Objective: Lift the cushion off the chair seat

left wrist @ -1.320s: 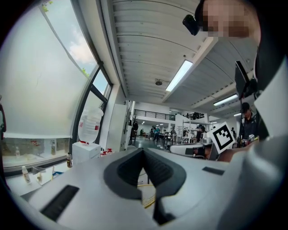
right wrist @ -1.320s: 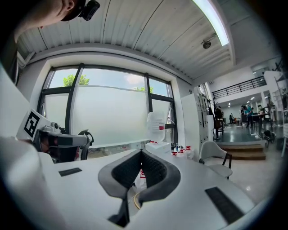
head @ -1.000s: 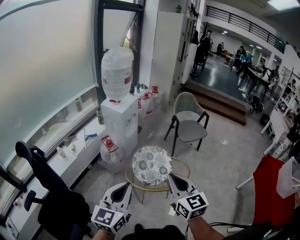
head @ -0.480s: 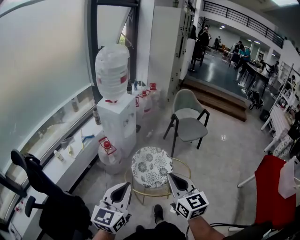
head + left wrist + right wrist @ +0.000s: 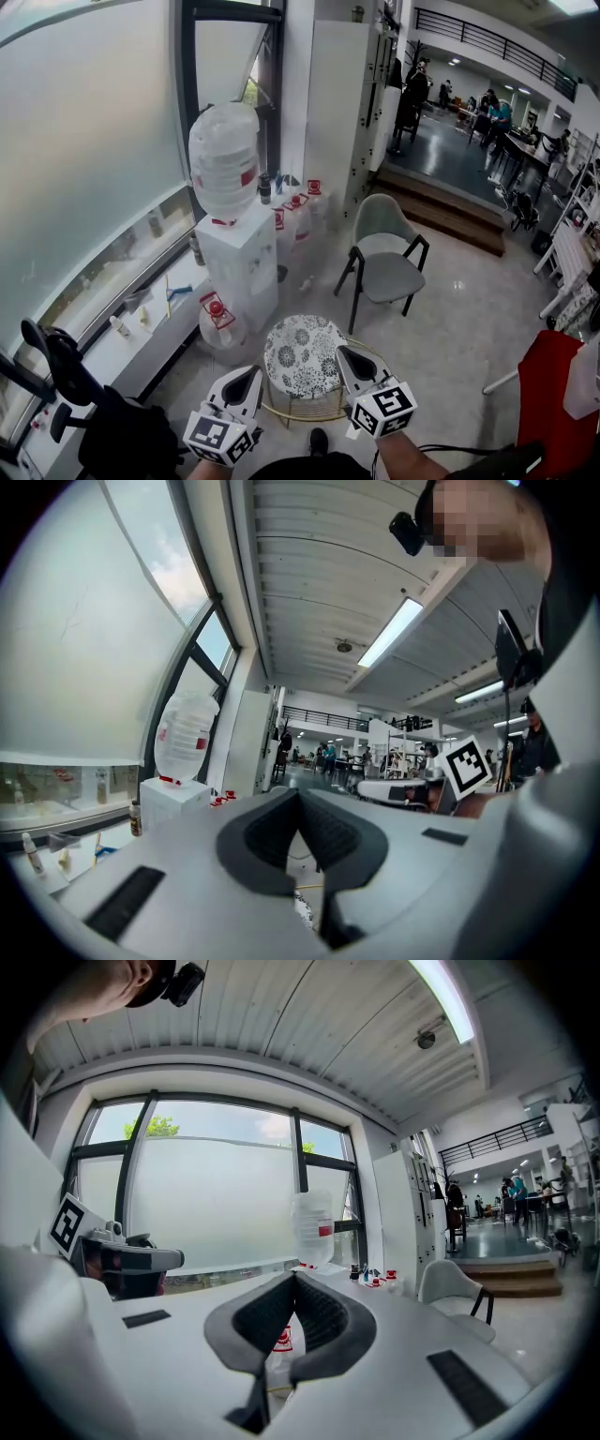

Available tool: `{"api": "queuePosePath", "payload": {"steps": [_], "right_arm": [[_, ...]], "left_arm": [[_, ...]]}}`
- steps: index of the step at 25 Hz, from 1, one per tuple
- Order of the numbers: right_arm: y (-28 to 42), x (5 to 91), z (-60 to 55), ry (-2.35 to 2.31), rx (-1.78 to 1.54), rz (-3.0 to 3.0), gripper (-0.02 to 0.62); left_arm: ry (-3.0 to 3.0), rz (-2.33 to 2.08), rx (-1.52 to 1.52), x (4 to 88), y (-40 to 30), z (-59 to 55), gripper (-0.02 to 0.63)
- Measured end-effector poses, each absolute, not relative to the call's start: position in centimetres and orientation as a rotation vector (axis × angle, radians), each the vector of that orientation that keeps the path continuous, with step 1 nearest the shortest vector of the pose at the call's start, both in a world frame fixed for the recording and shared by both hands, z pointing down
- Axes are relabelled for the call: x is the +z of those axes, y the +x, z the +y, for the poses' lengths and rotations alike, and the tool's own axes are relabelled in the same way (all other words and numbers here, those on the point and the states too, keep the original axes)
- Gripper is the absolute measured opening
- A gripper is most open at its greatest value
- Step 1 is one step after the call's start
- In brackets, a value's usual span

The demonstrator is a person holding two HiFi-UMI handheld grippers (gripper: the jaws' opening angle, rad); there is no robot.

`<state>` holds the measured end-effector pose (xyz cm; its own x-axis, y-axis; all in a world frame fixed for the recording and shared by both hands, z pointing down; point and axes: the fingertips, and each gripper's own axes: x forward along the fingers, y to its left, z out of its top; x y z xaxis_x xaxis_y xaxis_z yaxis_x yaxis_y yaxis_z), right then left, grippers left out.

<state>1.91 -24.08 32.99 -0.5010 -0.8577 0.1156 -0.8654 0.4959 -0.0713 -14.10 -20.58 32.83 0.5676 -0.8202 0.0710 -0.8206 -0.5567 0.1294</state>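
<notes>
A round cushion [image 5: 302, 354] with a grey flower print lies on a low seat with a gold wire frame [image 5: 368, 350], just beyond my two grippers. My left gripper [image 5: 251, 373] sits at the cushion's near left edge and my right gripper [image 5: 345, 354] at its near right edge; whether they touch it I cannot tell. Both are shut with nothing between the jaws. In the left gripper view the left gripper [image 5: 300, 794] has its pads meeting, and in the right gripper view the right gripper [image 5: 295, 1277] does too. Farther back stands a grey-green armchair [image 5: 384, 253] with a padded seat.
A white water dispenser [image 5: 242, 262] with a large bottle [image 5: 223, 159] stands left of the cushion, a spare bottle [image 5: 220, 323] on the floor beside it. A black office chair [image 5: 103, 422] is at the near left, a red object [image 5: 553, 394] at the right, steps [image 5: 441, 211] behind.
The whole view has advanced: the round cushion now lies nearer, right at the gripper tips. Both grippers stay shut and side by side. A shoe shows at the bottom edge.
</notes>
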Motion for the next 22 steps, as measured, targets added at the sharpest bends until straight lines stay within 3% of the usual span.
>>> {"api": "queuePosePath", "payload": {"steps": [22], "right_arm": [[10.2,36.5,-36.9,1.477,0.292,-2.694,0.008]], "left_arm": [[2.695,-1.412,0.126,34.3,-4.9,-32.7,0.007]]}}
